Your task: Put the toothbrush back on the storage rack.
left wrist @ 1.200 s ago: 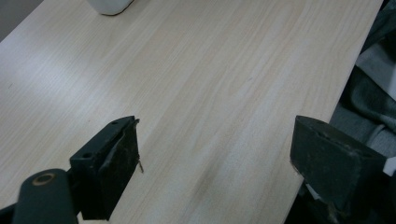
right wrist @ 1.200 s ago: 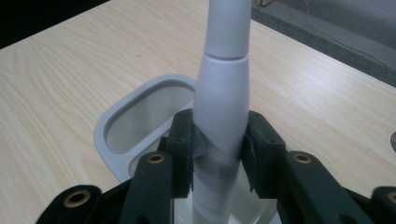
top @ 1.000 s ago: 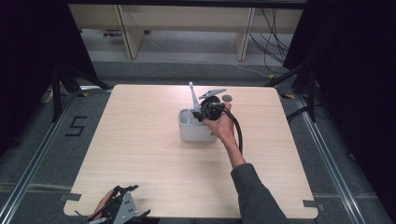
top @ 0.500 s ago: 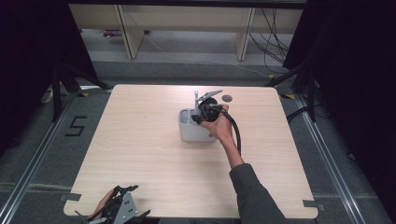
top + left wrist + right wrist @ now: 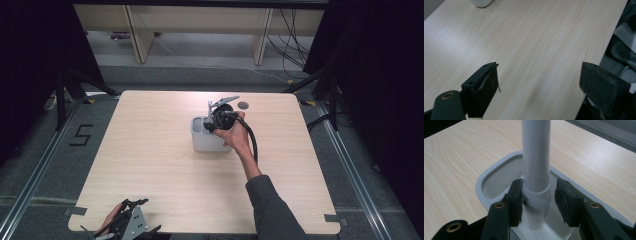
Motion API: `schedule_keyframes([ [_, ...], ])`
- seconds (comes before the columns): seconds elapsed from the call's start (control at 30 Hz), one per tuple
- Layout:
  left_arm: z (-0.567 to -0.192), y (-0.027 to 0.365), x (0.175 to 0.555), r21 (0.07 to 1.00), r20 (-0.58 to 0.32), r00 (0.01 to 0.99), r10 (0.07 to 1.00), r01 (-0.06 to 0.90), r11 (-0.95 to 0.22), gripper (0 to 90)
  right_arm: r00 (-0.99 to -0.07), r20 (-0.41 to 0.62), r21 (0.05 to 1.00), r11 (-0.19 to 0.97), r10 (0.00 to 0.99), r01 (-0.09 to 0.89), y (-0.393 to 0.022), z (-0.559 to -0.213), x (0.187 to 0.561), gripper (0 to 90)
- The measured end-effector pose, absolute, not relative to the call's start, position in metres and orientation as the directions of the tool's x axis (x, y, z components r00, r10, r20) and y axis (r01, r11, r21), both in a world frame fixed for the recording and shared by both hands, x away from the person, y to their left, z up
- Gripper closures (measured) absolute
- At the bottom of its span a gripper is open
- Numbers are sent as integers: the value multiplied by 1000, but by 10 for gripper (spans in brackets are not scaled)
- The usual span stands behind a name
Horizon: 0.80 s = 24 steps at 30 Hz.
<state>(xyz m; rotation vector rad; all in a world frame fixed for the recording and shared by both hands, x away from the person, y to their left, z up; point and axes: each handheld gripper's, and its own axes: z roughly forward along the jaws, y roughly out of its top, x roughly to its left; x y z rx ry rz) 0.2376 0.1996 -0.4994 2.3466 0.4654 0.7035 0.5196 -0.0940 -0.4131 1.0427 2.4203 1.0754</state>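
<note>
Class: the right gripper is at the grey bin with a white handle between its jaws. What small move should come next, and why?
Probably lift the right gripper straight up and away. Its jaws have just been opening; a gap shows beside the white handle, which already stands inside the grey bin, so the placing looks done. A straight lift should avoid knocking it. The left gripper is open over bare table.

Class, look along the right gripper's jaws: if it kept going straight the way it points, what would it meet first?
Probably the white container's floor. The right gripper points down into it, jaws just opened, the white handle standing between them.
</note>
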Motion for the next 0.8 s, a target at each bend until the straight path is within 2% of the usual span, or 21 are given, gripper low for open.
schedule_keyframes([
  [0.17,-499,200,238,659,363,797,483,147,-738,150,-696,29,751,443,718,489,-97,-413,518,475],
  [0.23,-502,198,237,685,371,775,511,144,-715,150,-678,64,749,413,733,518,-99,-413,515,431],
  [0.27,-502,198,237,678,369,780,505,145,-720,150,-696,40,757,433,717,490,-101,-412,515,412],
  [0.33,-502,198,237,681,365,782,505,146,-718,150,-680,68,756,407,730,512,-102,-411,511,381],
  [0.4,-502,198,238,680,369,778,508,146,-718,150,-680,91,764,387,727,517,-105,-409,509,365],
  [0.5,-501,198,238,672,363,788,497,148,-726,150,-690,66,779,395,721,487,-110,-406,506,351],
  [0.53,-501,198,238,675,364,786,499,147,-723,150,-680,92,785,368,727,499,-111,-404,504,351],
  [0.8,-500,199,238,670,360,789,498,153,-726,150,-697,71,805,372,714,463,-119,-393,496,343],
])
